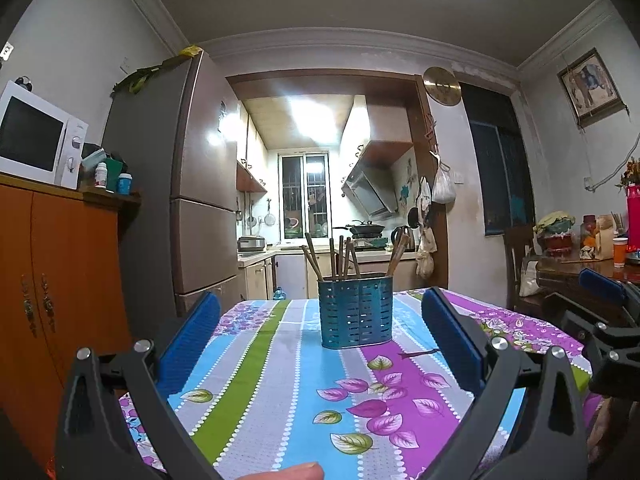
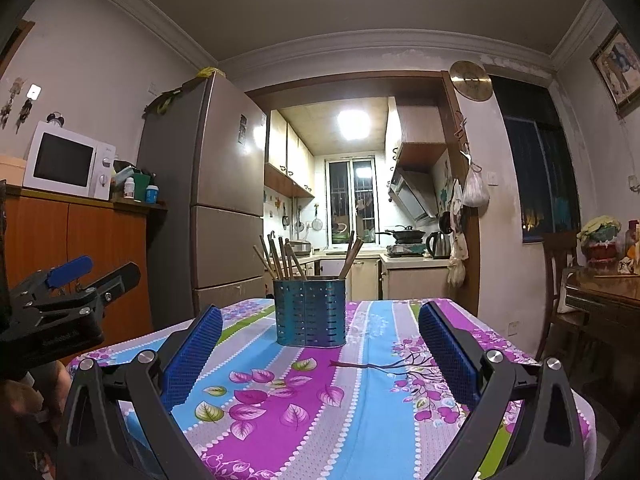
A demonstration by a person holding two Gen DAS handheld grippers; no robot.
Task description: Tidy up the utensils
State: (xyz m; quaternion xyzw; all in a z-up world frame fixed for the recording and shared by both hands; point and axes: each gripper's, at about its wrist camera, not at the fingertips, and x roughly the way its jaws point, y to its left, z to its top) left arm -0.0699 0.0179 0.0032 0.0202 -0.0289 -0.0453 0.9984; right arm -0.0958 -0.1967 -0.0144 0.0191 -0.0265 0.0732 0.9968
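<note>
— chopsticks (image 1: 334,258)? where?
— upright in the blue holder (image 1: 355,312) on the striped tablecloth (image 1: 280,380), beyond both grippers.
— and those?
— left gripper (image 1: 320,344) and right gripper (image 2: 320,352) both spread wide, holding nothing.

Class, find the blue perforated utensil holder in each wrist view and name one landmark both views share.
Left wrist view: the utensil holder stands slightly right of centre, on the striped tablecloth.
Right wrist view: it stands just left of centre.
Shared landmark: the round gold wall clock, upper right.
</note>
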